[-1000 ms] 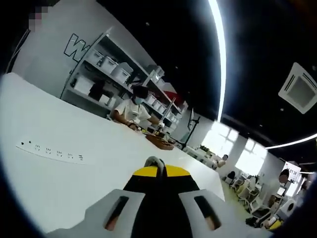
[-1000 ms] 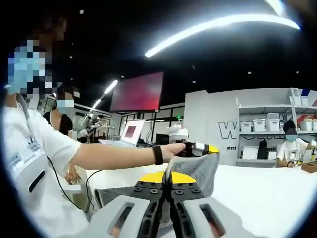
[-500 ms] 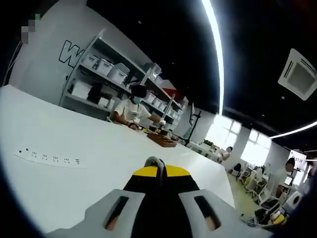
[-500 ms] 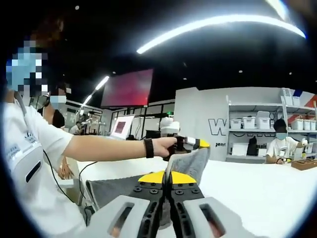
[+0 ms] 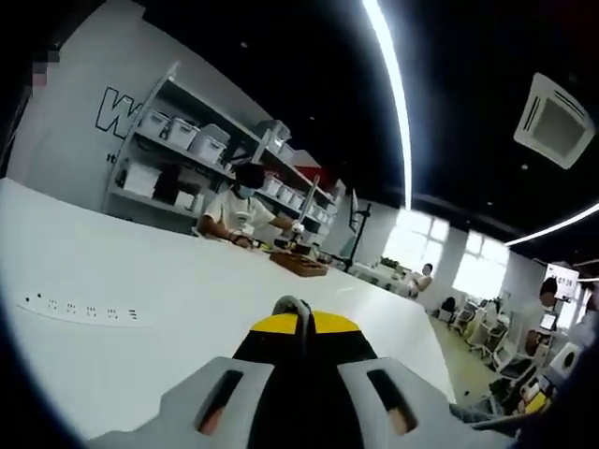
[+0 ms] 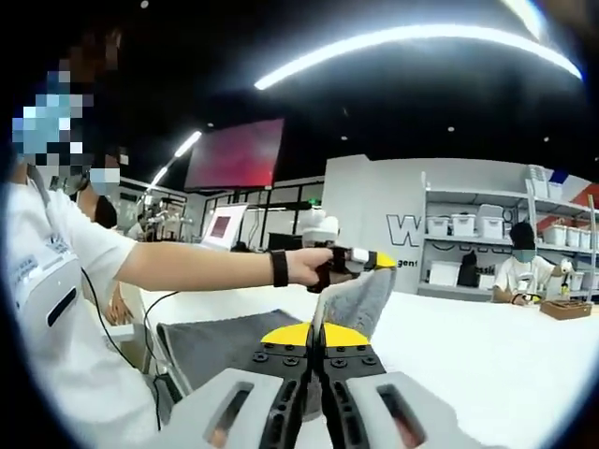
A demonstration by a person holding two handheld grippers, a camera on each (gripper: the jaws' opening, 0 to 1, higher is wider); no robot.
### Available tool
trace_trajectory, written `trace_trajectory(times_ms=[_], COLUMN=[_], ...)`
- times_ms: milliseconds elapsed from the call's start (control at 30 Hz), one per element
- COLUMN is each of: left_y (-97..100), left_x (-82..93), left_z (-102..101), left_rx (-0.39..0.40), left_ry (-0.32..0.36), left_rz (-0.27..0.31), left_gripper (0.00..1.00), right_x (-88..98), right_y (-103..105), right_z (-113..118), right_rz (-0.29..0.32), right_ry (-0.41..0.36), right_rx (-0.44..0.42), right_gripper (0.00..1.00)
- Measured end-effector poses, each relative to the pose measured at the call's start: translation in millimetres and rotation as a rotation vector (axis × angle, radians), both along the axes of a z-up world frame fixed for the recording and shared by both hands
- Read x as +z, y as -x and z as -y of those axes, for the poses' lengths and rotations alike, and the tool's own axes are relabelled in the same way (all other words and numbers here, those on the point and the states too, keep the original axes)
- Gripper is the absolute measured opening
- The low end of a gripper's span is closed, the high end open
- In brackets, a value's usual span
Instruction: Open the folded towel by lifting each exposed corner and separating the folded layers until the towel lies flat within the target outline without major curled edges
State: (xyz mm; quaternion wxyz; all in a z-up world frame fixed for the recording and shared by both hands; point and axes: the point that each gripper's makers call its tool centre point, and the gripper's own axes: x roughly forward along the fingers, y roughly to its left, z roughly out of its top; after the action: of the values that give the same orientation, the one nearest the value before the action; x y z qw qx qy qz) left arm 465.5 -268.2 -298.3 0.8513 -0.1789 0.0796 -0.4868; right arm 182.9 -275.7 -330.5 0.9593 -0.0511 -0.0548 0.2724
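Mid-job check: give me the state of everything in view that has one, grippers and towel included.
right gripper: shut on a thin grey edge of the towel.
left gripper: held in the person's hand, gripping a raised towel corner.
towel: grey, partly unfolded, one part flat on the table, one corner lifted.
table: white, bare around the towel.

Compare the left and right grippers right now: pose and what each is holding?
In the right gripper view, the left gripper is held up high with a grey towel corner hanging from it; the right gripper sits lower, jaws closed on a towel edge. The left gripper is held in the person's outstretched hand; the right gripper shows just its jaws. Shared: both have yellow tips, and both appear shut on the same towel.
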Motion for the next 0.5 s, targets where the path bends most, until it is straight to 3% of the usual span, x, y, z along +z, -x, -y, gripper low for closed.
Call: trace_trajectory(times_ms=[67, 267, 500], left_y=[2.4, -1.1, -2.5], left_x=[0.4, 0.9, -11.2], left_z=[4.7, 13.4, 21.9], left_rx=[-0.007, -0.022, -0.049], left_ry=[-0.009, -0.006, -0.013], left_rz=[0.028, 0.037, 0.039], left_gripper=[0.00, 0.00, 0.01], right_x=[-2.9, -7.3, -18.2], right_y=[1.1, 4.7, 7.0], right_z=[3.5, 6.5, 13.4], right_rz=[-0.008, -0.011, -0.025], right_ry=[-0.001, 0.015, 0.041], right_rx=[-0.005, -0.020, -0.040], right_gripper=[0.00, 0.00, 0.00])
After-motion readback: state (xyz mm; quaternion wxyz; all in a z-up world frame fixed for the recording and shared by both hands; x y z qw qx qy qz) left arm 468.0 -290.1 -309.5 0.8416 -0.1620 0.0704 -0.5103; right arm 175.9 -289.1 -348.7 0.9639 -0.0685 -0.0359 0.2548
